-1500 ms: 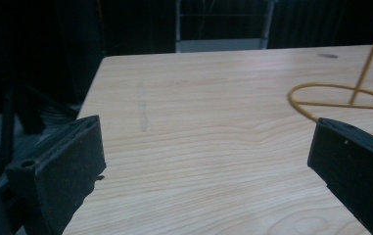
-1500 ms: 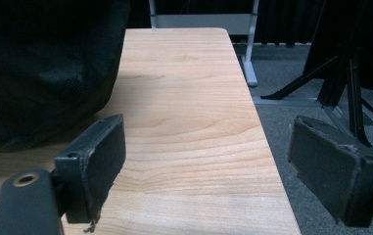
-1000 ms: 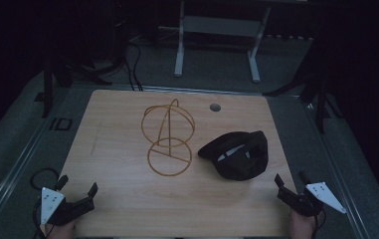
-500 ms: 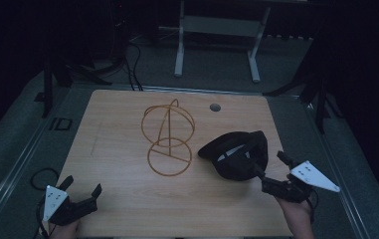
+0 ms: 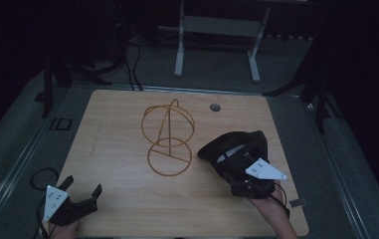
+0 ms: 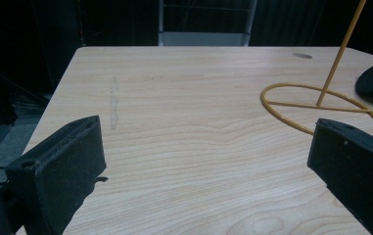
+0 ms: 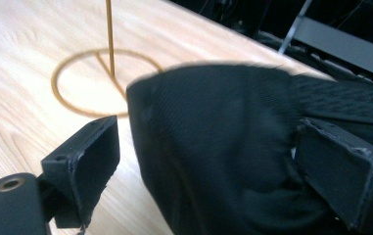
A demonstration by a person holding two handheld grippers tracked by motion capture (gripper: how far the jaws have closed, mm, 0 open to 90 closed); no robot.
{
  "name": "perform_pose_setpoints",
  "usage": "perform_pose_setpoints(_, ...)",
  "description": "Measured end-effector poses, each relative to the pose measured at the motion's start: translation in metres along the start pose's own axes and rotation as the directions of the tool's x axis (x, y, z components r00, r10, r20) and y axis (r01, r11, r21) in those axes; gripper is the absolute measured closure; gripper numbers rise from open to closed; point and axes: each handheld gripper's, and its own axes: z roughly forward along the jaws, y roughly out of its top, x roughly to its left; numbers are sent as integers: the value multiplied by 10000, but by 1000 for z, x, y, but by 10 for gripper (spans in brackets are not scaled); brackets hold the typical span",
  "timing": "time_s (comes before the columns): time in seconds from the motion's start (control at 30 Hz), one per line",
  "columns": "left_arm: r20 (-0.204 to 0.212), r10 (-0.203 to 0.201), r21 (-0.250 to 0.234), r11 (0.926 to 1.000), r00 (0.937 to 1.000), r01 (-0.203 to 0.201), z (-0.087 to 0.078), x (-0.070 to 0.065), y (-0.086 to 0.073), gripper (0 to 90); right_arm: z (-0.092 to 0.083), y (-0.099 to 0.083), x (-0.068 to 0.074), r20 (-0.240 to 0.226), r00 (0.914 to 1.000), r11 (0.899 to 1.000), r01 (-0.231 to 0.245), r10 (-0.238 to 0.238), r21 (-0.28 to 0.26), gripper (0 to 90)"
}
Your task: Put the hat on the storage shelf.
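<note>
A black cap point(image 5: 234, 149) lies on the wooden table point(image 5: 112, 124), right of a gold wire stand point(image 5: 168, 137) made of a round base, an upright rod and a hoop. My right gripper point(image 5: 241, 180) sits at the cap's near side, open. In the right gripper view the cap point(image 7: 213, 127) bulges between the two spread jaws, with the stand's rod point(image 7: 109, 34) behind. My left gripper point(image 5: 83, 186) rests open at the table's near left corner, holding nothing. From the left gripper point(image 6: 208, 152) the stand's base ring point(image 6: 321, 105) lies ahead to the right.
A round cable hole point(image 5: 215, 107) sits near the table's far edge. Behind the table stands a grey metal frame point(image 5: 217, 30) on dark carpet. A cable loops point(image 5: 43, 174) off the table's left edge beside the left gripper.
My right gripper has travelled from the table's near right edge forward and left until its open jaws reach the cap. The left gripper has barely moved.
</note>
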Motion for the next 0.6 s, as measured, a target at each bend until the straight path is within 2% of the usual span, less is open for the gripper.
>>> perform_pose_setpoints(0.07,-44,33,-18,10000,10000,-33,0,0,0,10,4,-3,0,61,10000,9999,70,-71,96,120)
perform_pose_setpoints(0.1,-40,15,-33,10000,10000,-15,0,0,0,10,5,-5,0,-41,10000,9999,54,-53,103,154)
perform_pose_setpoints(0.17,-46,-33,-35,10000,10000,33,0,0,0,10,5,-8,0,184,9991,9992,382,-384,84,244)
perform_pose_setpoints(0.23,-46,-40,-25,10000,10000,40,0,1,0,10,5,-9,0,268,9984,9988,489,-491,86,300)
perform_pose_setpoints(0.37,2,-41,-3,10000,10000,41,0,0,0,10,6,-11,2,13,9972,9970,742,-743,227,416)
perform_pose_setpoints(0.47,-7,-17,19,10000,10000,17,1,0,0,11,7,-11,4,-35,9963,9960,854,-854,248,545)
perform_pose_setpoints(0.53,5,-12,50,10000,10000,12,1,0,0,11,7,-11,3,-13,9966,9963,827,-827,215,686)
perform_pose_setpoints(0.6,49,-3,75,10000,10000,2,1,0,0,10,7,-11,1,-62,9969,9968,779,-779,173,777)
